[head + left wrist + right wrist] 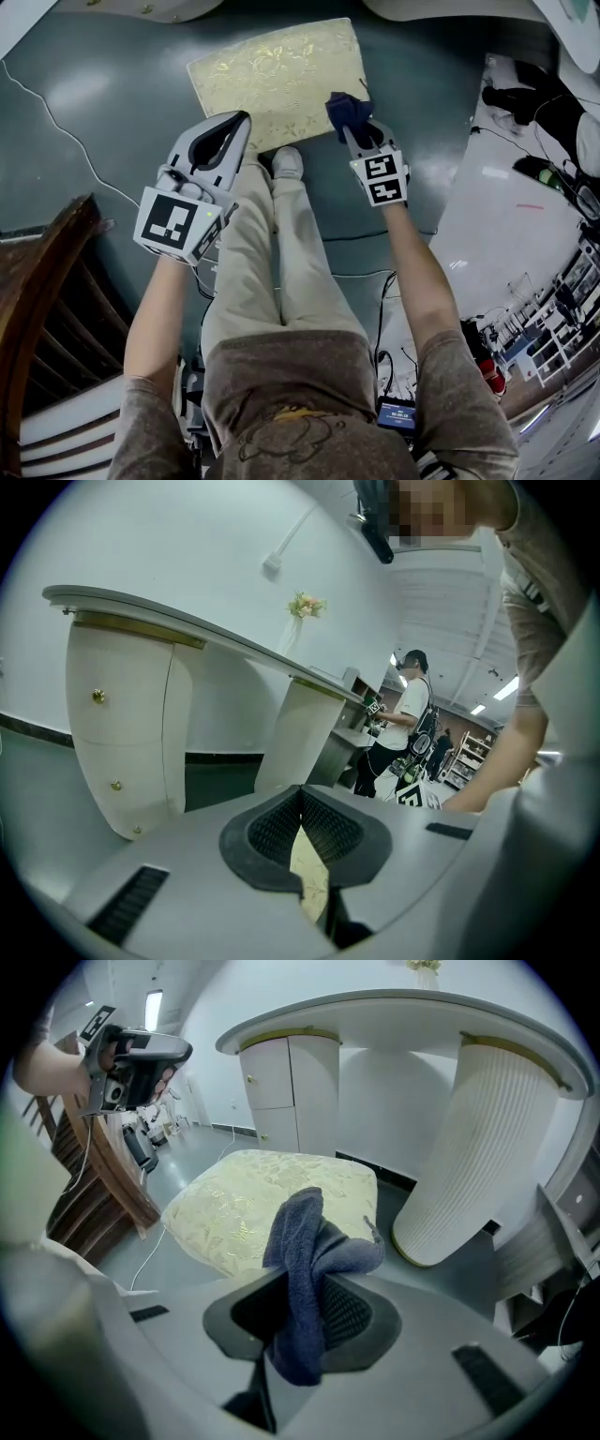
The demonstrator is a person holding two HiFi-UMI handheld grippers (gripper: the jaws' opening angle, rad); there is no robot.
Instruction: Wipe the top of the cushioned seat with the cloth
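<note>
The cushioned seat (278,80) is a pale yellow patterned square on the floor ahead of me; the right gripper view shows the seat (246,1211) beyond the jaws. My right gripper (354,122) hangs over the seat's right near edge, shut on a dark blue cloth (348,113). That cloth (305,1274) bunches up out of the jaws. The left gripper (238,122) is held above the seat's near left edge, its jaws shut with nothing in them. Through the left gripper (302,822) only a sliver of cushion shows below the pads.
A white curved dressing table (450,1072) with a ribbed leg (473,1157) stands behind the seat. Dark wooden furniture (42,300) stands at my left. Cables (66,131) trail on the grey floor. Another person (398,719) stands far off by shelves.
</note>
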